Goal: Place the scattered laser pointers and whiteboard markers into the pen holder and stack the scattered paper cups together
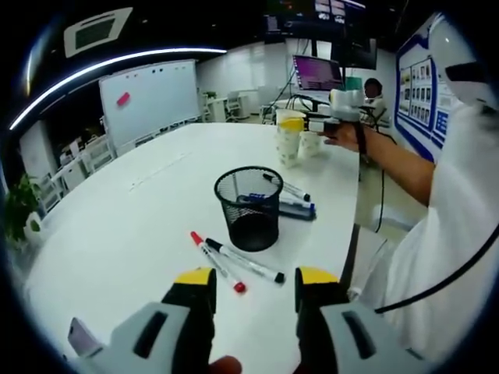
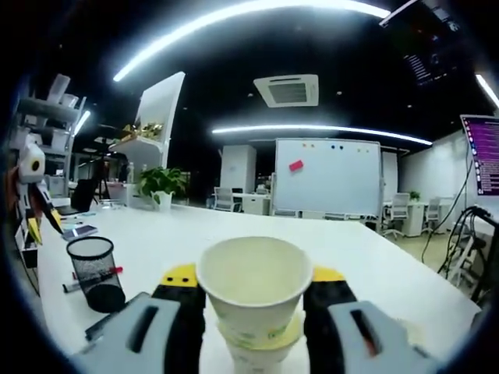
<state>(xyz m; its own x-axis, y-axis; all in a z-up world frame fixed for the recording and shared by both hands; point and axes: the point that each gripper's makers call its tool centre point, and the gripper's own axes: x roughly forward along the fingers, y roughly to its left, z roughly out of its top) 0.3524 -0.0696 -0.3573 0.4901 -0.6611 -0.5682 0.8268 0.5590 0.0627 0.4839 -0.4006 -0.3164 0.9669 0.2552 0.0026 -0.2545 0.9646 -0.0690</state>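
A black mesh pen holder [image 1: 248, 206] stands mid-table. A red-capped marker [image 1: 217, 261] and a black marker [image 1: 245, 262] lie in front of it, just beyond my open left gripper [image 1: 256, 280]. Blue-capped markers [image 1: 284, 204] lie behind the holder. Farther off stands a stack of paper cups [image 1: 288, 144], with a single cup [image 1: 311, 142] beside it. My right gripper [image 1: 293, 122], held by a person's hand, is at the top of that stack. In the right gripper view my right gripper [image 2: 253, 290] is shut on a paper cup [image 2: 255, 280] that sits in another cup [image 2: 253, 347]. The pen holder [image 2: 95, 273] is at the left.
The white table [image 1: 132, 226] is wide, with its edge close on the right, where the person in white [image 1: 460, 234] stands. A phone [image 2: 78, 231] lies on the table beyond the holder. A whiteboard [image 1: 148, 97], chairs and screens fill the room behind.
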